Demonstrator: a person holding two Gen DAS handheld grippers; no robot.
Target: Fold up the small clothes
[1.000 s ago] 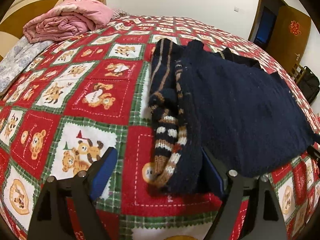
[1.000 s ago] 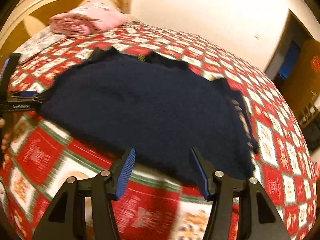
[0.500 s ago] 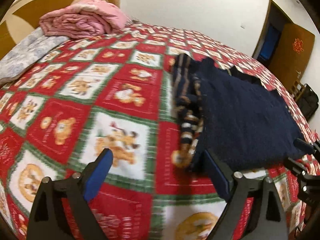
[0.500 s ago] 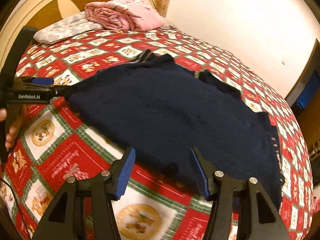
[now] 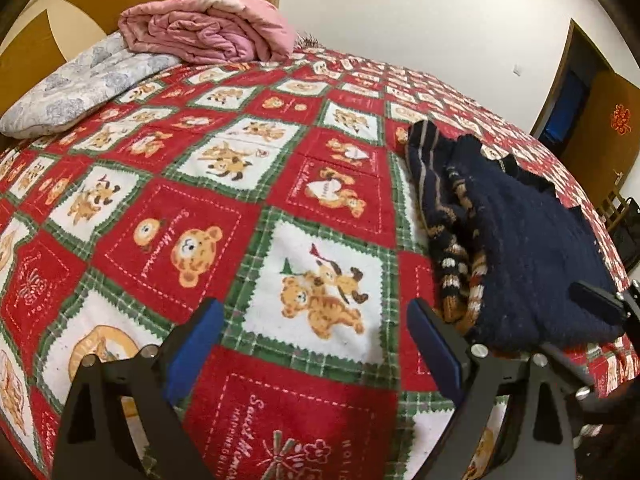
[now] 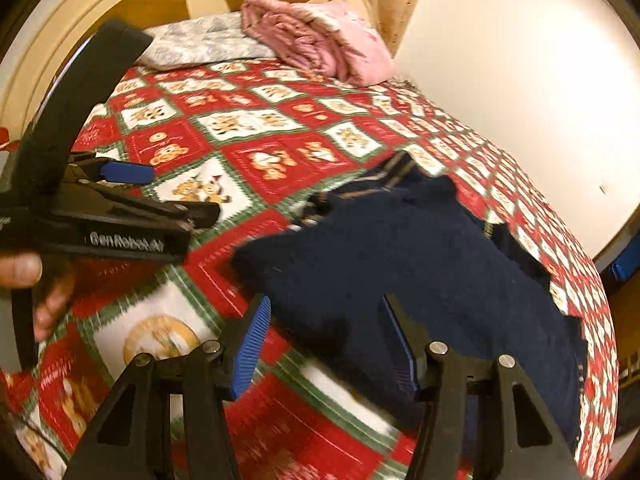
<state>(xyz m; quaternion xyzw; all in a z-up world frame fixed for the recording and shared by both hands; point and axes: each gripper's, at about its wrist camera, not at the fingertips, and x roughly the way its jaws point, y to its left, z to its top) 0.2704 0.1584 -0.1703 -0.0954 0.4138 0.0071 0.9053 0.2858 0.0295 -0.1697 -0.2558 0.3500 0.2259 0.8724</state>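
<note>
Both claws hang over the bed with nothing between their pads. Over the bedspread [image 5: 248, 184], the left claw [image 5: 316, 344] stands spread wide just beside the left edge of the navy sweater [image 5: 532, 248]; its jaws have just been opening, and only a bear-printed square of cloth lies between them. Its right pad sits close to the sweater's striped cuff [image 5: 460, 280], whether touching or not I cannot tell. The right claw [image 6: 324, 340] is parted about halfway, empty, and hovers above the near edge of the sweater [image 6: 400, 264]; the picture is blurred there, so contact with the wool cannot be judged. From this view the left claw [image 6: 136, 200] and the person's hand [image 6: 36, 284] holding it show off to the left of the sweater.

As for progress: the sweater lies flat on the bedspread with its striped sleeve turned in over the body along the left side, which looks like a first fold already made. The right side and the far edge, near the collar, seem not yet brought in, though the far parts are hard to read. I judge the task as begun and well short of finished: the other sleeve and a fold across the body remain. Well beyond the sweater, by the headboard, sit a rolled pink quilt [image 5: 208, 24] and a grey floral pillow [image 5: 80, 84], no part of the work.
</note>
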